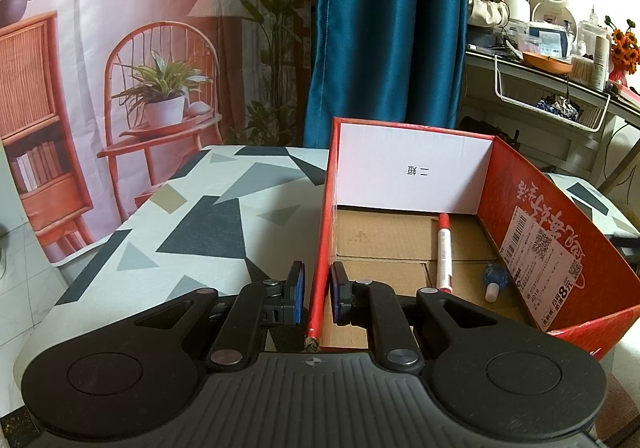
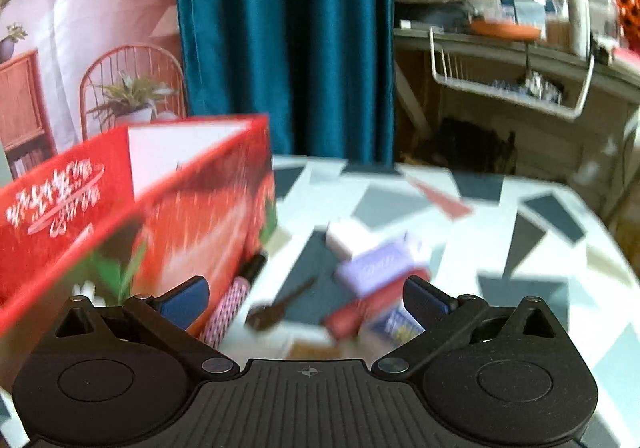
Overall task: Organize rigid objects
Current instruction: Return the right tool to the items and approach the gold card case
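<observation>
A blue curtain (image 1: 384,31) hangs behind the table (image 1: 192,215), which wears a cloth of grey and dark triangles; to its left hangs a printed backdrop (image 1: 120,47) of a chair and plants, and to its right a cluttered shelf (image 1: 540,63) holds a round mirror and jars; nothing lies on the table left of the box in the left wrist view.

The left gripper (image 1: 316,288) points down at a slant over the near left corner of the red box (image 1: 532,207); its fingers (image 1: 297,284) pinch the box's left wall, one pad outside and one inside. The right gripper (image 2: 306,300) tilts down over the table to the right of the box, its fingers spread wide with nothing held; this view is blurred.

The box is open-topped cardboard, white on its far inner wall; inside lie a red-capped white marker (image 1: 444,252) and a small blue-topped bottle (image 1: 495,280). On the table beside the box lie a pink patterned brush (image 2: 228,308), a dark key-like thing (image 2: 276,308), and a heap of small boxes (image 2: 376,268), white, lilac and red, too blurred to name.
</observation>
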`<state>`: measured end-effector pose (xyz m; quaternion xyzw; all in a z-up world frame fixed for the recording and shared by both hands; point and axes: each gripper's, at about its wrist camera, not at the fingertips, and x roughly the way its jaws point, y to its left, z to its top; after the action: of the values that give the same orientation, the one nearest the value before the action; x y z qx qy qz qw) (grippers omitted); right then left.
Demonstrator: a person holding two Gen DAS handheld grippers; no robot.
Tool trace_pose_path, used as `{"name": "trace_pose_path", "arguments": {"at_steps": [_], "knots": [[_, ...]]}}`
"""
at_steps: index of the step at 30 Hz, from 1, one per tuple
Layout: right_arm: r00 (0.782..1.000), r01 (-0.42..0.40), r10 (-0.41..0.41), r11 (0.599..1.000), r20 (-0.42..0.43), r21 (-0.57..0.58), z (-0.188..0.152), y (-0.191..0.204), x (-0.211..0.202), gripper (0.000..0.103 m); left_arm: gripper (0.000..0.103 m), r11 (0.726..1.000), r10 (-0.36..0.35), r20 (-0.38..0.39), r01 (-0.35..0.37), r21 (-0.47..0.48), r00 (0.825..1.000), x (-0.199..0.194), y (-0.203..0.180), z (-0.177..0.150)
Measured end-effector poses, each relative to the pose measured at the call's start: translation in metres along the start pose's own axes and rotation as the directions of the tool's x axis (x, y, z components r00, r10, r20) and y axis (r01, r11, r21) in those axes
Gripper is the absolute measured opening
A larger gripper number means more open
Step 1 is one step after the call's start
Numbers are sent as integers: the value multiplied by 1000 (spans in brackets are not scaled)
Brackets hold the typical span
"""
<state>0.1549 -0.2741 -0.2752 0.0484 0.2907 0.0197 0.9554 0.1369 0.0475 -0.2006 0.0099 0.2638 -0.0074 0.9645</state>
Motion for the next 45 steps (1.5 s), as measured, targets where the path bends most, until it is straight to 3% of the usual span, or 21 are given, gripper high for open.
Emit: {"name": "trace_pose_path", "arguments": {"at_steps": [6, 12, 16, 17, 37, 45], "knots": [[998, 26, -25, 999, -50, 20, -31, 13, 8, 102, 16, 1000, -2, -2, 1, -3, 1000, 0, 0, 0], [994, 72, -71, 997, -86, 5, -35, 22, 20, 94, 16, 1000, 0, -2, 0, -4, 1000, 0, -1, 0], [992, 63, -61, 998, -113, 13, -36, 19, 25, 74, 16, 1000, 0, 1, 0, -4, 1000, 0, -1, 0], [991, 64, -61, 998, -120, 21, -37, 18, 26, 73, 16, 1000, 0, 2, 0, -4, 1000, 0, -2, 0], [988, 124, -120, 992, -96, 39, -39, 12, 26, 46, 16, 1000, 4, -2, -4, -5, 1000, 0, -1, 1], [990, 110, -110, 994, -89, -4, -40, 20, 26, 45, 16, 1000, 3, -1, -3, -5, 1000, 0, -1, 1]]}}
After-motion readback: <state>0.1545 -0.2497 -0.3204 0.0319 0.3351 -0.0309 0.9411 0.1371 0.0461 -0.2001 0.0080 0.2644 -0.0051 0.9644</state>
